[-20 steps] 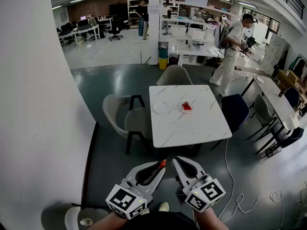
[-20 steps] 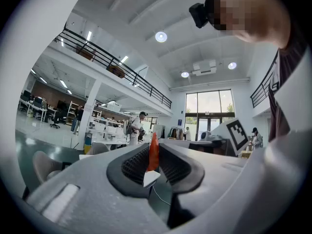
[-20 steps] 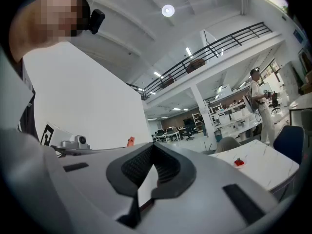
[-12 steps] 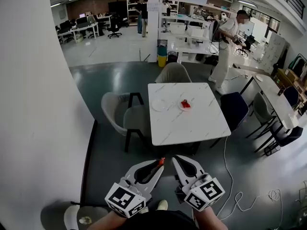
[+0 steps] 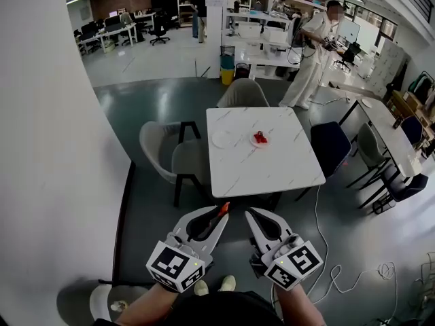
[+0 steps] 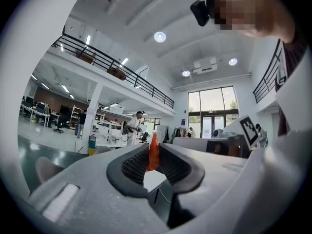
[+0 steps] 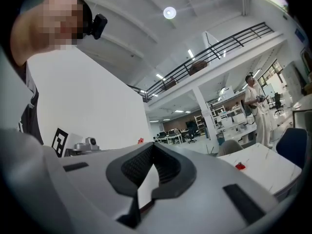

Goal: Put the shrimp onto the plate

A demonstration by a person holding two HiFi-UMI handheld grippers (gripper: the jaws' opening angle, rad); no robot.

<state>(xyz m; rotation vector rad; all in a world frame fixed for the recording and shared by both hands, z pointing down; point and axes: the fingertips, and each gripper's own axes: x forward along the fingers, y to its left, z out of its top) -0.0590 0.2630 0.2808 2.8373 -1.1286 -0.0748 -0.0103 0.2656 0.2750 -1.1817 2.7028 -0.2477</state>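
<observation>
The left gripper was clenched on a thin orange-red shrimp piece, which stood up between the tips of its jaws. The right gripper had its jaws closed tip to tip with nothing between them. Both hung side by side over the grey floor, short of the near edge of the square white marble table, much as they had 0.8 s earlier. On the far half of that table lay a round clear plate and, just to its right, a second small plate bearing small red pieces. Beyond the table's far right corner, the person in white clothes had stepped leftward since the earlier frame.
</observation>
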